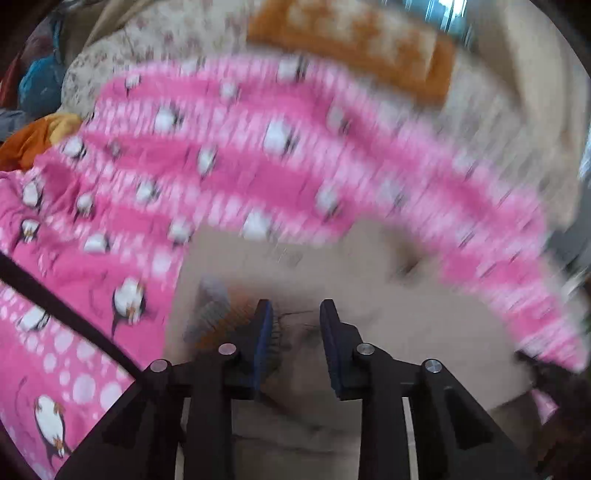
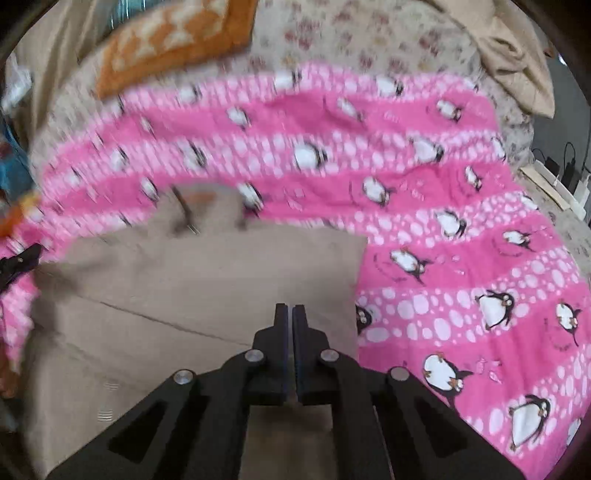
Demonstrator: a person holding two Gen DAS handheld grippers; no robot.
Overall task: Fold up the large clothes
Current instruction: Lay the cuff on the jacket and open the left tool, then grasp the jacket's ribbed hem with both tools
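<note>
A beige garment (image 2: 207,280) lies partly folded on a pink penguin-print blanket (image 2: 461,258). In the left wrist view the garment (image 1: 388,302) fills the lower middle, with the blanket (image 1: 221,155) behind it. My left gripper (image 1: 295,314) is open just above the garment, nothing between its blue pads. My right gripper (image 2: 290,314) is shut over the garment's right part; I cannot tell whether cloth is pinched between its fingers. The tip of the left gripper (image 2: 20,260) shows at the left edge of the right wrist view. Both views are motion-blurred.
The blanket covers a bed with a floral sheet (image 2: 369,33). An orange-and-white pillow (image 2: 173,40) lies at the bed's far side and shows in the left wrist view (image 1: 354,40). A beige cloth (image 2: 517,62) is heaped at the far right. Orange fabric (image 1: 33,136) lies at the left.
</note>
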